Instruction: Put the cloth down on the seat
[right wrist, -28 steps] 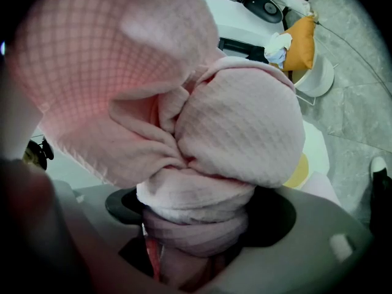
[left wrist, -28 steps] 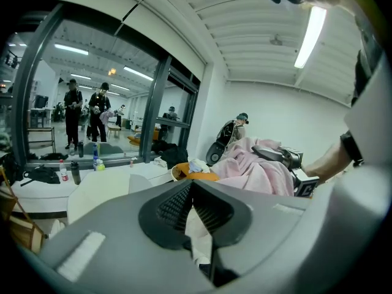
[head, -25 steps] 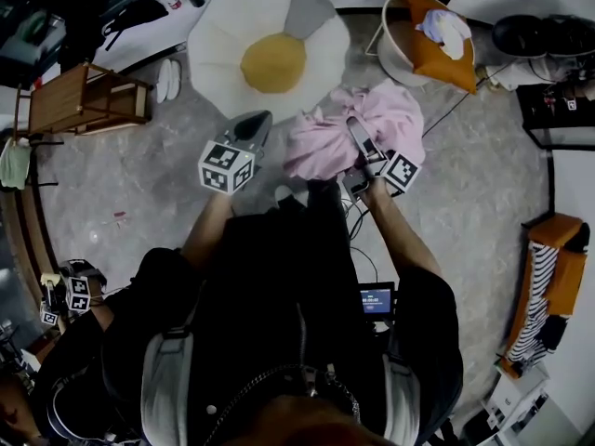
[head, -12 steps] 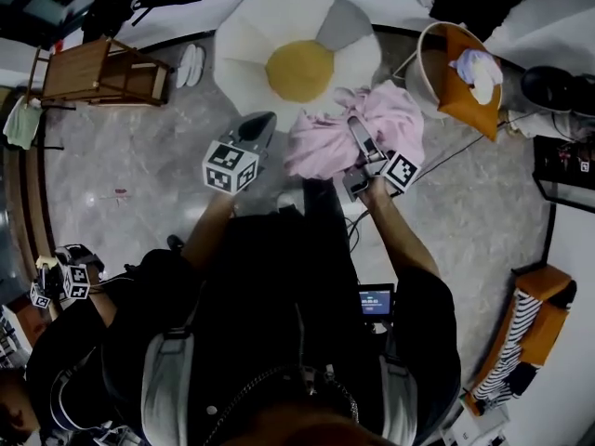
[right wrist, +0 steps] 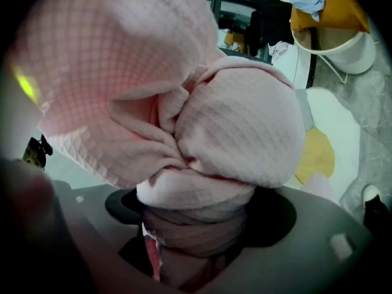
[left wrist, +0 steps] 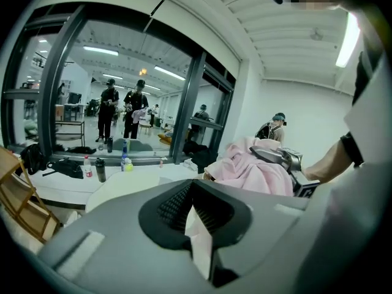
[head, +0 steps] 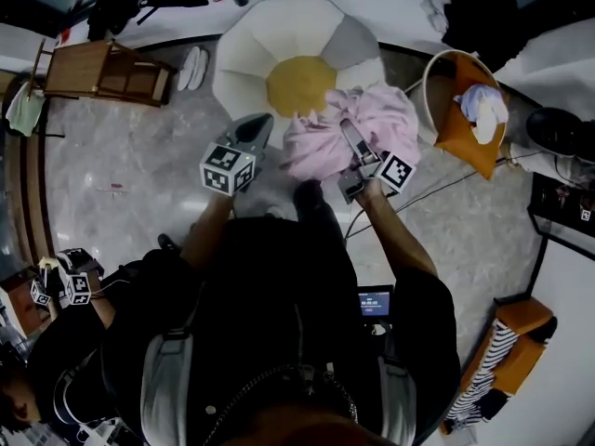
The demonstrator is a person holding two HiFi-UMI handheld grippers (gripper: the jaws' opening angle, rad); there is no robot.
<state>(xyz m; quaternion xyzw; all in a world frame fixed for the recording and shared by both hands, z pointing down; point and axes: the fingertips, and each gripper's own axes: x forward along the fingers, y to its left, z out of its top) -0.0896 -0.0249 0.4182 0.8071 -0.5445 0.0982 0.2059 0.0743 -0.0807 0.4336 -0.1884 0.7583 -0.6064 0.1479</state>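
Observation:
The seat point(head: 270, 35) is a white flower-shaped floor cushion with a yellow centre, lying on the grey floor ahead of me. My right gripper point(head: 342, 128) is shut on a bunched pink waffle-weave cloth point(head: 358, 119). It holds the cloth in the air over the seat's near right edge. In the right gripper view the cloth point(right wrist: 233, 121) fills most of the picture above the jaws, with the seat point(right wrist: 321, 155) behind it. My left gripper point(head: 258, 124) is shut and holds nothing, a little left of the cloth. The left gripper view shows the cloth point(left wrist: 251, 167) to its right.
A white basket with an orange lining point(head: 460, 110) holds clothes at the right of the seat. A wooden rack point(head: 102, 68) and slippers point(head: 193, 63) lie to the left. A cable point(head: 437, 189) runs across the floor. Another person with grippers point(head: 65, 286) is at lower left.
The seat has come nearer in the head view. The held cloth now overlaps the seat's near edge instead of hanging short of it. Both grippers keep their hold and spacing.

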